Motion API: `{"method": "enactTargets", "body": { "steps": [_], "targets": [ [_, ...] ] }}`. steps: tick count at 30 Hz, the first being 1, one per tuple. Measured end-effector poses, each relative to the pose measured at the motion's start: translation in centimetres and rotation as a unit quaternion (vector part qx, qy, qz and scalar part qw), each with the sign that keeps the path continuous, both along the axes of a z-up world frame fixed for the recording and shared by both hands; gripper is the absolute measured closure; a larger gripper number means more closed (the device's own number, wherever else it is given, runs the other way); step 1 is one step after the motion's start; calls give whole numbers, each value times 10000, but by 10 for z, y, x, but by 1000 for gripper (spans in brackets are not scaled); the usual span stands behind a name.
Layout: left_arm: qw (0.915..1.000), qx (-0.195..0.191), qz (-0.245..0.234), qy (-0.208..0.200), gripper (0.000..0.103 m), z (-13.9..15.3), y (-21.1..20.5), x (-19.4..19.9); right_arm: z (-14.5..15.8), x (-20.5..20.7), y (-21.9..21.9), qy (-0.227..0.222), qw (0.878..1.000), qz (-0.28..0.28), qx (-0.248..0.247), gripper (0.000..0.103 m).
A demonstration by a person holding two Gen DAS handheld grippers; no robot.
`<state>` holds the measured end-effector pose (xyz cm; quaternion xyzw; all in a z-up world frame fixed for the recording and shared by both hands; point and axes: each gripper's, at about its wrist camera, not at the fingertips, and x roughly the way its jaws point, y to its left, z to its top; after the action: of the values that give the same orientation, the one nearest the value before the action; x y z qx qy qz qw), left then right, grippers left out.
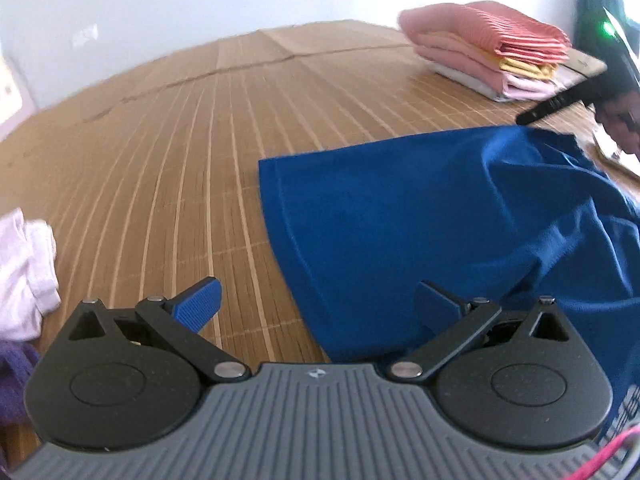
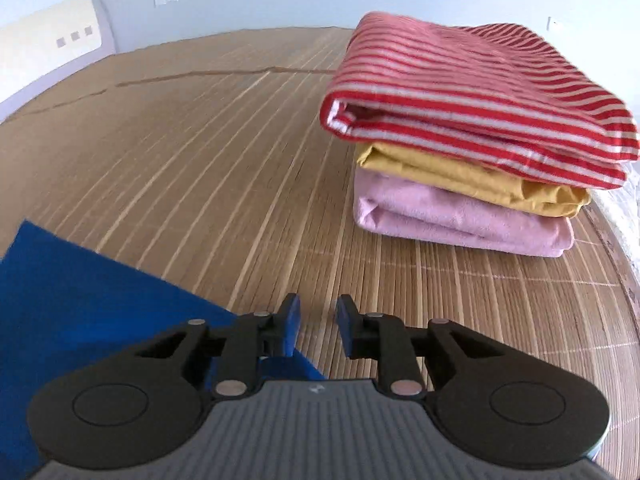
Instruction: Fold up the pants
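Note:
The blue pants lie on the bamboo mat, flat on their left side and rumpled on the right. My left gripper hovers over their near left edge, open wide with nothing between its fingers; its right finger is above the cloth. In the left wrist view the black right gripper touches the pants' far right edge. In the right wrist view my right gripper stands open by a narrow gap that shows bare mat. The blue pants lie under its left finger.
A folded stack of red-striped, yellow and pink clothes sits on the mat's far right, near its edge. Loose white clothes and a purple item lie at the left. A wall runs behind the mat.

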<state>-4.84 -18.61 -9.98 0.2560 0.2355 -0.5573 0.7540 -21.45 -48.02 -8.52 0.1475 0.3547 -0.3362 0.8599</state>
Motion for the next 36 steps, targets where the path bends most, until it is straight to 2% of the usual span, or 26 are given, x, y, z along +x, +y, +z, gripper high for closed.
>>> {"method": "enactTargets", "body": {
  "steps": [1,3,4,8,10,11,13,14,15,16,17,22,25,27,29,31,36],
  "targets": [
    [10000,-21,-55,-47,0,1,1,-2,4,-2,7,-8,9998,162,-81,81],
    [10000,-53,-24,0,0,-1,-2,-1,10,-6,22,-2,9983,538,-227,72],
    [10000,-68,-2,29,0,-2,-3,-1,13,-6,27,24,9968,757,-274,63],
    [9994,-73,110,309,0,-9,-13,6,13,6,45,441,9854,1473,-731,48],
    [9994,-48,170,280,0,-14,-17,9,4,20,44,793,9774,1676,-1016,47],
    [9994,-45,203,270,0,-17,-19,10,-1,24,41,911,9763,1691,-994,47],
    [9993,-48,274,269,0,-20,-21,14,-9,29,32,943,9781,1669,-810,54],
    [9991,-57,314,282,0,-20,-22,16,-9,30,27,777,9818,1647,-535,70],
    [9989,-66,354,294,0,-21,-23,18,-8,30,21,597,9847,1624,-230,79],
    [9987,-75,394,306,0,-21,-24,20,-7,31,16,415,9862,1599,76,93],
    [9986,-106,432,284,0,-21,-25,22,-5,32,14,369,9864,1593,182,98],
    [9940,-338,1043,-21,0,-21,-26,34,6,48,26,504,9890,1294,-512,99],
    [9917,-444,1182,-252,0,-10,-18,32,1,59,22,611,9910,1083,-502,97],
    [9898,-514,1265,-407,0,-2,-12,30,-1,59,20,553,9925,924,-572,92],
    [9904,-635,1175,-352,0,6,-5,26,2,55,22,586,9928,810,-665,72],
    [9925,-693,1000,-128,0,11,2,21,9,45,27,682,9916,805,-750,64],
    [9976,-541,368,222,0,11,11,-3,29,-10,62,732,9911,888,-671,57]
  ]
}}
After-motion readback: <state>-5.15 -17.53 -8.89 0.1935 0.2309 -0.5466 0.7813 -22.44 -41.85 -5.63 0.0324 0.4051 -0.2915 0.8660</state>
